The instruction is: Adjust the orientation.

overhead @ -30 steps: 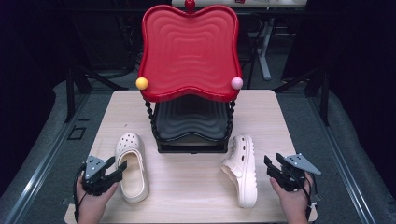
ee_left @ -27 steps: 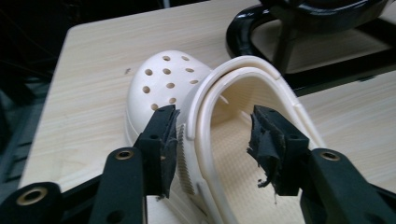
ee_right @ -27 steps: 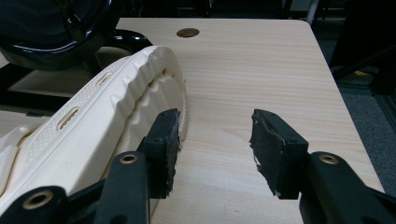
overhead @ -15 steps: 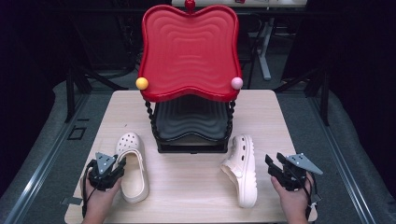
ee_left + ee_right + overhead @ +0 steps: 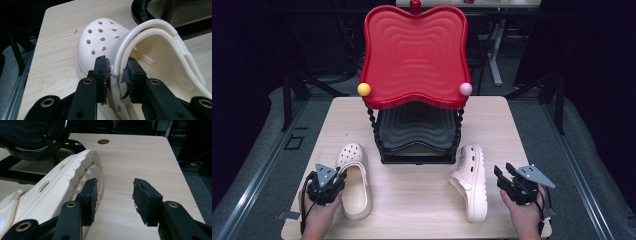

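Two cream clogs lie on the wooden table (image 5: pixel 412 205). The left clog (image 5: pixel 357 195) (image 5: pixel 100 37) sits upright, toe pointing away. My left gripper (image 5: pixel 341 176) (image 5: pixel 117 67) straddles its left side wall; the jaws have just been closing, and both pads now press on the wall, one outside and one inside. The right clog (image 5: pixel 472 180) (image 5: pixel 65 177) lies tipped on its side. My right gripper (image 5: pixel 504 171) (image 5: pixel 113 187) stands just right of it; its jaws have just been closing slightly but stay open, with bare table between them.
A two-tier rack stands mid-table behind the clogs, with a red wavy tray (image 5: pixel 414 55) above a black one (image 5: pixel 417 130). A yellow ball (image 5: pixel 364 89) and a pink ball (image 5: pixel 465 89) mark its front corners. The table edges are close to both hands.
My left gripper has shifted right onto the left clog's side and its jaws have narrowed around the wall. The right hand has stayed put, its jaws slightly narrower.
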A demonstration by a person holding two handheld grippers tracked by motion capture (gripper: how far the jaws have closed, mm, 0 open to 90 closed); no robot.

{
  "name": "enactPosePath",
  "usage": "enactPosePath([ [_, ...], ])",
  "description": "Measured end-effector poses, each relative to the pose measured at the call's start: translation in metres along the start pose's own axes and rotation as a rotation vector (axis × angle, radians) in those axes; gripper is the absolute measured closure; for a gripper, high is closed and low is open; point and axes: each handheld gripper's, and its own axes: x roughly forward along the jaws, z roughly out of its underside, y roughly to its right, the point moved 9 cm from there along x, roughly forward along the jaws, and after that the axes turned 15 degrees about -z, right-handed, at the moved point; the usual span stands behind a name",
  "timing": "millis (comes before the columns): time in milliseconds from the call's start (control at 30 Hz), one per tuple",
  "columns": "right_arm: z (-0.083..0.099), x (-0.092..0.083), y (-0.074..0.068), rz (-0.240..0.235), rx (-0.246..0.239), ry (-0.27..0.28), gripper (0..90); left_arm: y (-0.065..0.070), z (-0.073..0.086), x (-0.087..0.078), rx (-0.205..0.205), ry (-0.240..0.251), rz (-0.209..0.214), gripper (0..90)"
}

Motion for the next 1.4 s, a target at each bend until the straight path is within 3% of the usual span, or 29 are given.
enactPosePath([
  [167, -0.007, 0.000, -0.021, -0.055, -0.040, 0.001, 66.6, 0.011, -0.002, -0.009, 0.000, 0.012, 0.063, 74.2],
  [367, -0.013, 0.004, -0.060, -0.134, -0.148, -0.043, 86.6, 0.021, -0.003, -0.013, 0.020, 0.026, 0.107, 74.2],
  [467, -0.012, 0.010, -0.074, -0.164, -0.181, -0.075, 88.5, 0.022, -0.001, -0.013, 0.014, 0.025, 0.121, 74.0],
  [567, -0.007, 0.018, -0.078, -0.160, -0.209, -0.113, 88.5, 0.021, 0.001, -0.012, 0.003, 0.013, 0.134, 73.2],
  [667, 0.002, 0.022, -0.074, -0.146, -0.213, -0.176, 89.6, 0.021, 0.002, -0.012, -0.009, 0.017, 0.139, 71.7],
  [933, 0.000, 0.015, -0.064, -0.143, -0.166, -0.154, 90.0, 0.020, 0.001, -0.014, -0.017, 0.028, 0.137, 66.0],
  [1167, -0.001, -0.001, -0.036, -0.098, -0.067, -0.135, 90.0, 0.019, 0.001, -0.014, -0.021, 0.028, 0.141, 65.0],
  [1400, 0.001, -0.008, -0.016, -0.056, -0.009, -0.142, 90.0, 0.018, 0.001, -0.014, -0.044, 0.020, 0.150, 64.6],
])
